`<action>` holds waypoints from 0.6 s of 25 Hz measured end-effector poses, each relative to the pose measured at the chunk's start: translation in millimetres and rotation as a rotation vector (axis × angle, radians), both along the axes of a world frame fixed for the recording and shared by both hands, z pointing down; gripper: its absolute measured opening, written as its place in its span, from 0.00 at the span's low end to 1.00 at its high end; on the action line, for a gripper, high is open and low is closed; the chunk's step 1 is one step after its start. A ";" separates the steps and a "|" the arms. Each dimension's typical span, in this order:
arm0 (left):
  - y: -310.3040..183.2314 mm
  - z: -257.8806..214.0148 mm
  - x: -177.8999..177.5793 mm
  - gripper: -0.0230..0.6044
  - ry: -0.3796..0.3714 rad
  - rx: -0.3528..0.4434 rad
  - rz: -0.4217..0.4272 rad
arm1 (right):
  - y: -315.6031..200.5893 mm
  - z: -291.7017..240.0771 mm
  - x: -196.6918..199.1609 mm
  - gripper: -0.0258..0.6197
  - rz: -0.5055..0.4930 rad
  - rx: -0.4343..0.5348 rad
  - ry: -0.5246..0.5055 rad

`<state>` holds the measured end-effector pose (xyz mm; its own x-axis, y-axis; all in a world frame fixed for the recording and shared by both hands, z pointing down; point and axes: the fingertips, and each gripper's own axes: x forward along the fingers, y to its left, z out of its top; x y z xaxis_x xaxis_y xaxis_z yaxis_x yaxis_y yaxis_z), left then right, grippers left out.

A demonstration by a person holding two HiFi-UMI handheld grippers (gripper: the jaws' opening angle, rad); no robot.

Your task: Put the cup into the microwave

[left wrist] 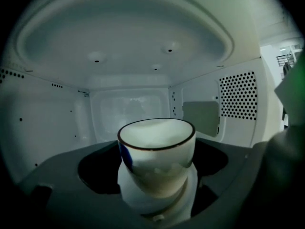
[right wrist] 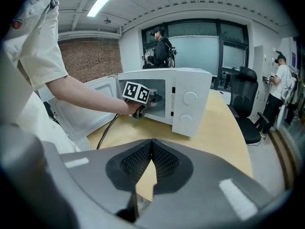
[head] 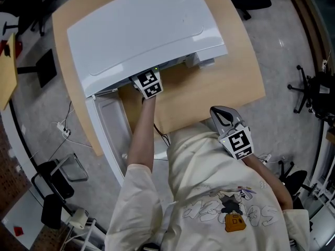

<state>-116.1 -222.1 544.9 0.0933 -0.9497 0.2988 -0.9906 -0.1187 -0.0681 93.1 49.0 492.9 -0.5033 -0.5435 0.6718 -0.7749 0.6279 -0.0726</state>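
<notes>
A white cup [left wrist: 157, 151] with a dark rim and a blue mark stands upright inside the white microwave [head: 141, 30], on its floor. My left gripper [left wrist: 155, 175] reaches into the cavity and its jaws stand wide on either side of the cup, with dark gaps between pads and cup. From the head view only its marker cube [head: 148, 83] shows at the oven's mouth. My right gripper [head: 226, 118] hangs near the table's [head: 209, 93] front edge, shut and holding nothing, its tips meeting [right wrist: 151, 144].
The microwave door [head: 110, 119] hangs open to the left of the table. A black cable [right wrist: 107, 128] trails from the left gripper. Office chairs [right wrist: 245, 99] stand to the right, and two people [right wrist: 159, 46] are in the background.
</notes>
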 end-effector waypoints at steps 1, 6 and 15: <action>1.8 -0.4 1.2 0.76 0.002 0.001 0.004 | 0.4 0.1 0.0 0.05 0.000 0.000 -0.002; 14.6 -4.6 4.4 0.76 0.014 0.007 0.003 | 1.2 -0.8 -1.5 0.05 -0.002 0.003 -0.014; 71.8 -23.4 20.1 0.76 0.008 -0.049 0.017 | -15.2 -10.1 -16.5 0.05 -0.001 0.041 -0.103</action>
<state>-96.0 -150.3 521.5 0.1118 -0.9322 0.3442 -0.9889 -0.1386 -0.0542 76.6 33.8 482.7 -0.5694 -0.5690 0.5933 -0.7639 0.6329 -0.1261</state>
